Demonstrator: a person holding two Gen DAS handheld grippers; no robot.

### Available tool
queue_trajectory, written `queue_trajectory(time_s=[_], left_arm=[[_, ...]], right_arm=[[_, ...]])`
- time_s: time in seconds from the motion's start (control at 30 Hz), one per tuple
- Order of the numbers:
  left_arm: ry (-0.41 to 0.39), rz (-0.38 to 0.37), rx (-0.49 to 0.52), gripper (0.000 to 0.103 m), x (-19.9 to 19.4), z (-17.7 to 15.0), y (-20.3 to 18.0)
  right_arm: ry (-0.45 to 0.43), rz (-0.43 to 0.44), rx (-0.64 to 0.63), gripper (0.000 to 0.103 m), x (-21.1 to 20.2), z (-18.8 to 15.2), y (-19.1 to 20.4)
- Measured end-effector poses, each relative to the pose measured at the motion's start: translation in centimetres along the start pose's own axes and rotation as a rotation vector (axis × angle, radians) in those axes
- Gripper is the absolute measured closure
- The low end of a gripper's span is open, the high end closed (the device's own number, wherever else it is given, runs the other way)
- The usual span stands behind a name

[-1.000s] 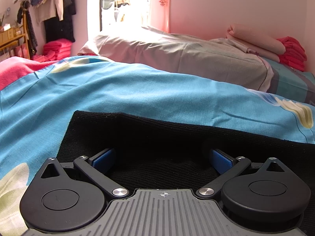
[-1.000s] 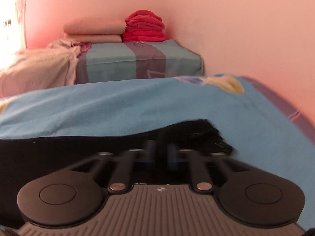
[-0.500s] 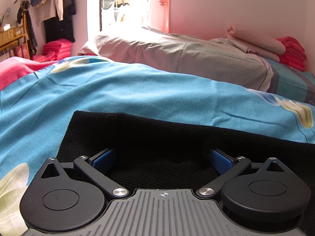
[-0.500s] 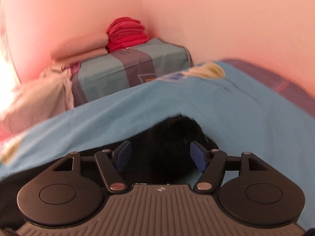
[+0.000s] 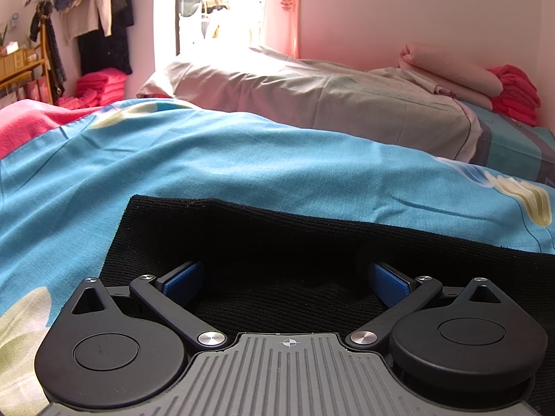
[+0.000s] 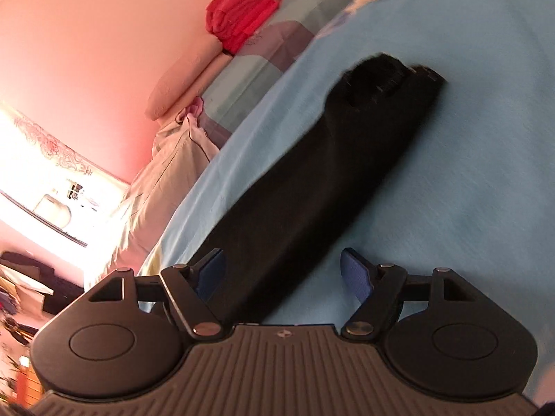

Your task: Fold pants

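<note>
Black ribbed pants (image 5: 277,239) lie flat on the blue bedsheet (image 5: 242,159). My left gripper (image 5: 286,280) rests low over one end of them, its blue pads (image 5: 182,279) spread wide apart with fabric under and between them but nothing pinched. In the right wrist view the pants (image 6: 329,173) run as a long folded strip away from my right gripper (image 6: 282,270). That gripper is tilted and raised above them, with its jaws opening. The strip passes beneath the gap, and the pads do not touch it.
A grey-beige pillow (image 5: 329,104) lies behind the sheet. Folded pink bedding (image 5: 447,69) and a red stack (image 5: 513,93) sit on a striped quilt (image 6: 263,66) by the pink wall. Clothes hang at the far left (image 5: 97,10) beside a bright window.
My right gripper went from shut on the pants' end to wide apart, letting the fabric drop flat, then rose and rolled sideways. The left gripper has not moved.
</note>
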State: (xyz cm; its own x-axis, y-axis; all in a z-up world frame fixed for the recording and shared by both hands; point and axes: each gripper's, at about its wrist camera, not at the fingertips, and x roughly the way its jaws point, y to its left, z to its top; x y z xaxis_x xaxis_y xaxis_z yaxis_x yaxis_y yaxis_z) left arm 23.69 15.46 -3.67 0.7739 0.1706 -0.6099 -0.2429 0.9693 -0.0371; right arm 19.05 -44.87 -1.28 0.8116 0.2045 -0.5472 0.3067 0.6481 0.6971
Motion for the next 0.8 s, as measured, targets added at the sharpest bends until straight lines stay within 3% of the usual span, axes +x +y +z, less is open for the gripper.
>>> queue_trajectory(time_s=[0.2, 0.23, 0.33, 0.43, 0.47, 0.53, 0.57, 0.7, 0.8], left_arm=[[-0.005, -0.002, -0.005, 0.000, 0.0, 0.0, 0.2], [-0.005, -0.003, -0.006, 0.000, 0.0, 0.0, 0.2], [-0.009, -0.008, -0.013, 0.000, -0.1, 0.0, 0.3], [-0.010, -0.007, -0.015, 0.000, 0.0, 0.0, 0.3], [-0.010, -0.003, -0.012, 0.000, 0.0, 0.0, 0.2], [-0.010, 0.003, -0.007, 0.000, 0.0, -0.1, 0.1], [-0.011, 0.003, -0.008, 0.000, -0.1, -0.1, 0.1], [-0.012, 0.002, -0.005, 0.000, -0.1, -0.1, 0.0], [-0.010, 0.013, 0.012, 0.000, -0.1, -0.1, -0.3]], right_arm=[[-0.048, 0.034, -0.045, 0.024, 2.0, 1.2, 0.4], [-0.075, 0.015, -0.091, 0.030, 2.3, 1.1, 0.4], [-0.095, -0.005, -0.019, 0.054, 2.2, 1.4, -0.6], [-0.056, -0.020, -0.134, 0.054, 2.7, 0.5, 0.5], [-0.056, -0.020, -0.134, 0.059, 2.7, 0.5, 0.5], [-0.041, -0.065, -0.237, 0.080, 3.5, 0.2, 1.9], [-0.045, -0.057, -0.222, 0.084, 3.5, 0.5, 1.7], [-0.120, -0.042, -0.120, 0.086, 1.8, 1.7, -0.3], [-0.092, -0.084, -0.126, 0.085, 2.3, 1.4, 0.1]])
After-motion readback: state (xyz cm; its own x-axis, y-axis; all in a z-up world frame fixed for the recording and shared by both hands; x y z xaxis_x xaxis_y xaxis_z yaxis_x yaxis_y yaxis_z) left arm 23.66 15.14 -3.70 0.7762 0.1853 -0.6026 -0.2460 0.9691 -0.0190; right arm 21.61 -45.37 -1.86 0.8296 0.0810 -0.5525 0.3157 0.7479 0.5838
